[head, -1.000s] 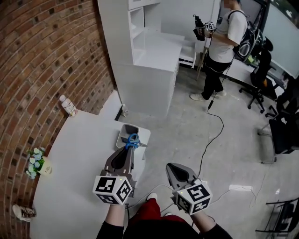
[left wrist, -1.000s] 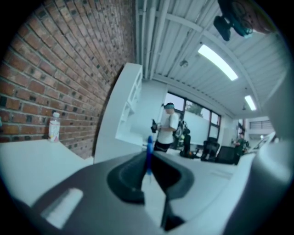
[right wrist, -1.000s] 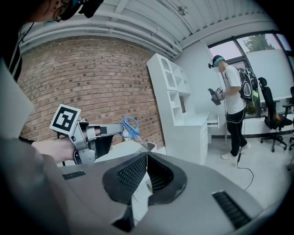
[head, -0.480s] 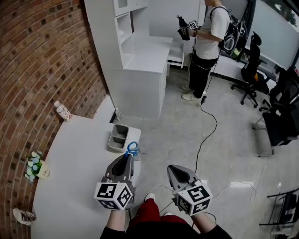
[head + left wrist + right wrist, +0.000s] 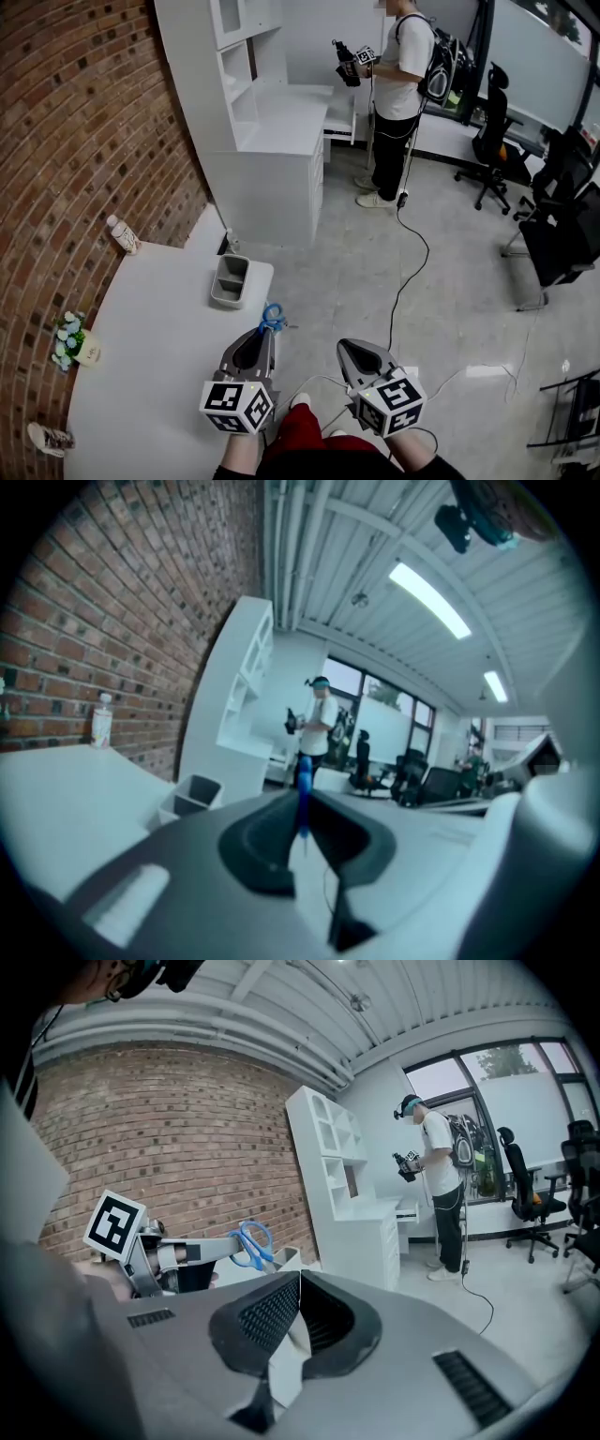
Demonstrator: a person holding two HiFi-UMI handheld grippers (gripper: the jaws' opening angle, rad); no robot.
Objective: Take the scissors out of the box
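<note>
Left gripper (image 5: 268,331) grips one scissors (image 5: 273,316), outside one box (image 5: 228,302).

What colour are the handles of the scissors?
Blue; the scissors show best in the right gripper view.

White table (image 5: 150,347) by brick wall (image 5: 75,141): bottle (image 5: 123,234) at far edge, small flower pot (image 5: 71,337) left. White shelf unit (image 5: 272,122) behind, person (image 5: 394,94) standing beyond, office chairs (image 5: 487,141) right.
</note>
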